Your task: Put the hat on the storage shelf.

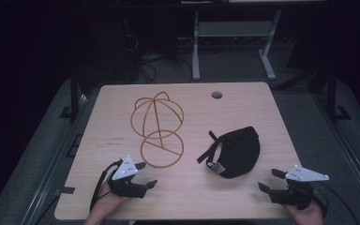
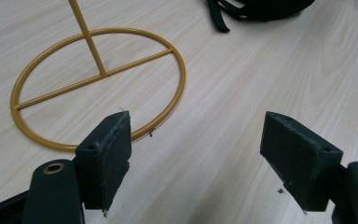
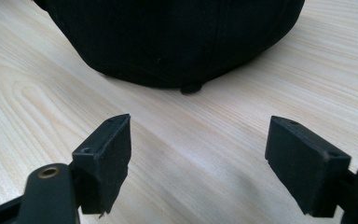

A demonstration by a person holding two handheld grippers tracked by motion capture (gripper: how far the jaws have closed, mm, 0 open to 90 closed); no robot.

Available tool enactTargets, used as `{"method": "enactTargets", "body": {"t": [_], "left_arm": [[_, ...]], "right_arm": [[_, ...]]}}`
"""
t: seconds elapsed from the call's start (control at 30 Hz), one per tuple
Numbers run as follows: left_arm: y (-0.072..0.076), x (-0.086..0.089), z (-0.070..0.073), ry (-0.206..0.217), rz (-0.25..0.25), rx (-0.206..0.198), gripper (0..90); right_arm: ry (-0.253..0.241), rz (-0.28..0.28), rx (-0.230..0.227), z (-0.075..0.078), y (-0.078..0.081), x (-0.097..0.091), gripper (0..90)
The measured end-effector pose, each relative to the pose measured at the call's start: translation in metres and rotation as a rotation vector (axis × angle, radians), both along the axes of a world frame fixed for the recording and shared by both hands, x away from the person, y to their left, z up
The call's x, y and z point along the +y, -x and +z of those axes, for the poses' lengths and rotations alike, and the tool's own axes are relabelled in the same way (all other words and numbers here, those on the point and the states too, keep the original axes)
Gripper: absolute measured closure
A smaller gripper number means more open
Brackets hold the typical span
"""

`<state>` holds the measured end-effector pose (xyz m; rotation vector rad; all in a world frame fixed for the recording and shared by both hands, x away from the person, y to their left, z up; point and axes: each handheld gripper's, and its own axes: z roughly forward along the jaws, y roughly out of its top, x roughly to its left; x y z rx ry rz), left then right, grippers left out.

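A: From the high view, what lies on the worktop (image 1: 243, 105)?

B: A gold wire stand (image 1: 158, 129) sits left of centre, its round base ring nearest the person and a domed wire cage at the far end. A black cap (image 1: 236, 151) lies to its right, well apart from it, with a strap trailing toward the stand. The left gripper (image 1: 146, 175) rests near the front edge, just short of the base ring, fingers spread and empty. The right gripper (image 1: 268, 179) rests at the front right, near the cap but not touching it, fingers also spread with nothing between them.

A: And the left gripper view?

B: Its two black fingers (image 2: 106, 156) stand wide apart over bare wood. The base ring of the wire stand (image 2: 98, 86) lies just beyond the left one, with the cap's strap (image 2: 216, 18) at the top edge.

A: The right gripper view?

B: The fingers (image 3: 103, 161) are spread wide over the worktop (image 3: 37, 88). The cap (image 3: 177, 42) sits straight ahead, near, with clear wood between it and the tips.
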<state>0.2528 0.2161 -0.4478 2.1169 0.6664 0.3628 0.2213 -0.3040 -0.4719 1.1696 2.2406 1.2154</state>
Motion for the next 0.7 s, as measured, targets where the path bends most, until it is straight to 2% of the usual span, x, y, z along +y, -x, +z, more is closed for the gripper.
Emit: {"method": "enactTargets", "body": {"t": [0.27,0.3,0.53,0.63,0.7], "left_arm": [[0.001,-0.002,0.002,0.012,-0.001,0.003,24.6],[0.002,-0.004,0.003,0.015,-0.006,0.014,24.6],[0.006,-0.018,0.007,0.004,-0.047,0.013,24.6],[0.008,-0.026,0.009,-0.016,-0.071,0.005,24.6],[0.007,-0.03,0.011,-0.007,-0.079,0.013,24.6]], "right_arm": [[-0.01,-0.006,-0.005,0.001,0.002,0.0,21.4],[-0.01,-0.006,-0.005,0.001,0.002,0.0,21.4],[-0.001,0.003,-0.021,0.005,0.004,0.006,21.4],[0.003,0.007,-0.024,0.005,0.005,0.007,21.4],[-0.001,0.007,-0.024,0.005,0.005,0.007,21.4]]}}
